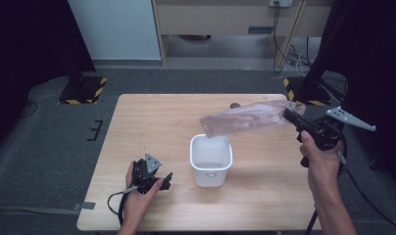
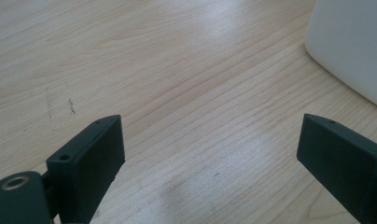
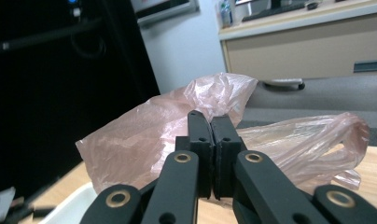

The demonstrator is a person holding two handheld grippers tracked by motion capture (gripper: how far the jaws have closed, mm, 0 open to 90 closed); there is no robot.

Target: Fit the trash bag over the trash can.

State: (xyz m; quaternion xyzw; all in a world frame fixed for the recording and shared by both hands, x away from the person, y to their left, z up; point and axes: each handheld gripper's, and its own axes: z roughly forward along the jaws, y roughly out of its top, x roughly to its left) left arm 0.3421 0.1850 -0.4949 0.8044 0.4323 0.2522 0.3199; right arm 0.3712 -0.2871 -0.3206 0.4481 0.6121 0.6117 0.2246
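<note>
A thin pink plastic bag [image 1: 245, 118] hangs in the air above the table, stretched out toward the left, its free end over a white square bin [image 1: 211, 159]. My right gripper [image 1: 288, 113] is shut on the bag's right end, and in the right gripper view the bag [image 3: 144, 140] bulges out on both sides of the closed gripper [image 3: 210, 122]. My left gripper [image 1: 165, 178] rests low on the table to the left of the bin, open with nothing in it. In the left gripper view its fingers [image 2: 91, 161] stand wide apart over bare wood, the bin's wall [image 2: 352, 46] at upper right.
The wooden table [image 1: 152, 122] stands on grey carpet. A small dark object [image 1: 235, 105] lies near the table's back edge behind the bag. Stand bases with yellow-black stripes [image 1: 83, 88] sit on the floor beyond the table. Cables trail from both grippers.
</note>
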